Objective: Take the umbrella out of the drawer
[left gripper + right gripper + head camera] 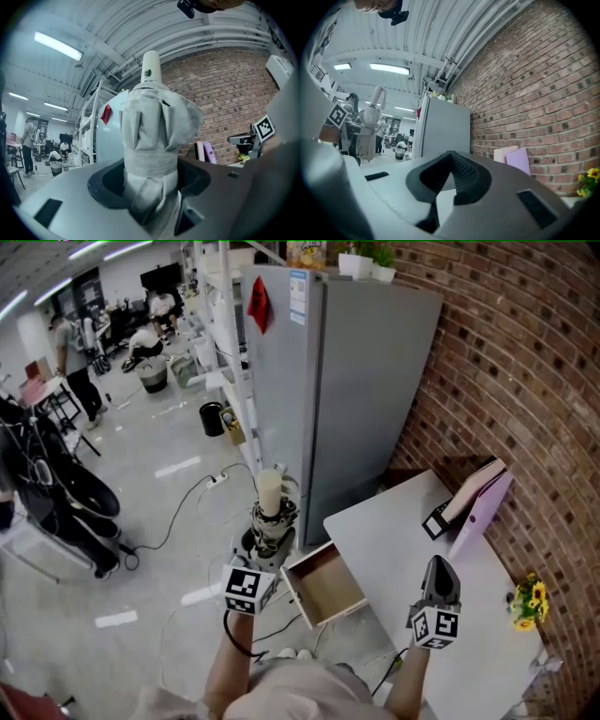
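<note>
The folded pale umbrella point(270, 510) stands upright in the left hand-held gripper point(271, 538), whose jaws are clenched on the strapped fabric below its band; the cream handle end points up. It is out of the drawer point(323, 585), held over the floor point(159, 474) just off the bench's point(403, 531) left edge. The drawer stands pulled open from that same edge, its wooden inside showing. The right hand-held gripper point(440, 570) hangs over the bench near its front edge, jaws closed together with nothing between them. A pink and purple folder point(483, 495) leans at the bench's far edge against the brick wall point(506, 362), yellow flowers point(530, 601) sit at the right edge, and a grey fridge point(347, 381) stands beyond the far left corner.
</note>
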### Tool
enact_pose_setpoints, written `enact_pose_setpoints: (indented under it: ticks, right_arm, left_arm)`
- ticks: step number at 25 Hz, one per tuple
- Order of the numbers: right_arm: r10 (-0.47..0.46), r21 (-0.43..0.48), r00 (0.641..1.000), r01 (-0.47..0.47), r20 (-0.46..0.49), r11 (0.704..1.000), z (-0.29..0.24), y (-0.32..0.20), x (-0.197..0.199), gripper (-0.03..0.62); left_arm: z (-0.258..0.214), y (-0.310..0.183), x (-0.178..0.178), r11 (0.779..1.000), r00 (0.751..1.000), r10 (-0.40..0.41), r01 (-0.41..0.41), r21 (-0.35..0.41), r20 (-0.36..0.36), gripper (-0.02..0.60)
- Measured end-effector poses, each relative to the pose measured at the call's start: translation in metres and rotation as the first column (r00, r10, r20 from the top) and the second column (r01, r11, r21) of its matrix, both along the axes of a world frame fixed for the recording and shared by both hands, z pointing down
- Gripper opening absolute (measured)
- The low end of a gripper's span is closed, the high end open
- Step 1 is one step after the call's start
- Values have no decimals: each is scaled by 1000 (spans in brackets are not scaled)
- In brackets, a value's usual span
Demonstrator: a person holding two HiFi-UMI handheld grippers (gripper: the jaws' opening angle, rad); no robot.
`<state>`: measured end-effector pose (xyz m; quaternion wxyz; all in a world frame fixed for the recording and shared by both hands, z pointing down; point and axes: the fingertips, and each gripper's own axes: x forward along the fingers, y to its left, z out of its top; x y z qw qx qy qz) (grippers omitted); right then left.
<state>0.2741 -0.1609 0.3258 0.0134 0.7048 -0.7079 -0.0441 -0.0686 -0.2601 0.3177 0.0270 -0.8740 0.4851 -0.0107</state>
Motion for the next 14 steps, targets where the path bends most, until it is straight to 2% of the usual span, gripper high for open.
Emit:
enact_pose_setpoints:
  ticks: [14]
  right_arm:
    - [27,-14,1000,-27,1,1000,7,14,-1,15]
  left_arm:
    - [-2,6,-22,999,999,-31,31,-9,-20,284]
